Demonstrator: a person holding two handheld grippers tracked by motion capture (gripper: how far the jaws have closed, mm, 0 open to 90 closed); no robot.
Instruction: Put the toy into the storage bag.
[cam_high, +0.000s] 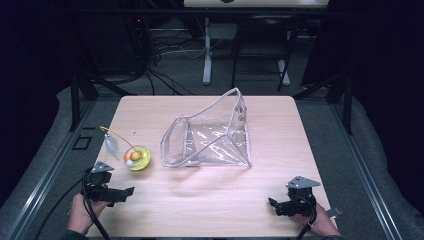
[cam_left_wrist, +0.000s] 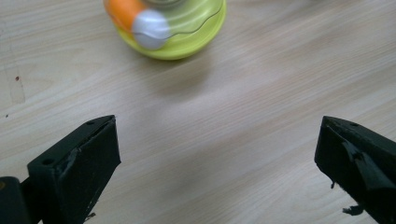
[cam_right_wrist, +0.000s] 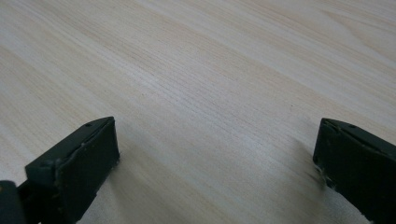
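Near the table's (cam_high: 280, 107) left edge, a small yellow-green toy (cam_high: 137, 158): rounded plastic dish, orange and white balls nested on top, thin wire arching up to a feather (cam_high: 110, 145). Probably light, smooth, prone to slide or tip. Best pinched across the dish rim, not the springy wire. Left gripper (cam_high: 131, 191) just short of it, jaws wide apart, nothing between them. Right gripper (cam_high: 270, 202) near the front right corner, also spread, bare woodgrain between. Mid-table, a clear soft vinyl pouch (cam_high: 207, 137), mouth gaping, floppy and glossy.

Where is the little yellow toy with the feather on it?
In the high view the yellow toy sits on the table's left side, just left of the clear plastic bag and just beyond the open left gripper.
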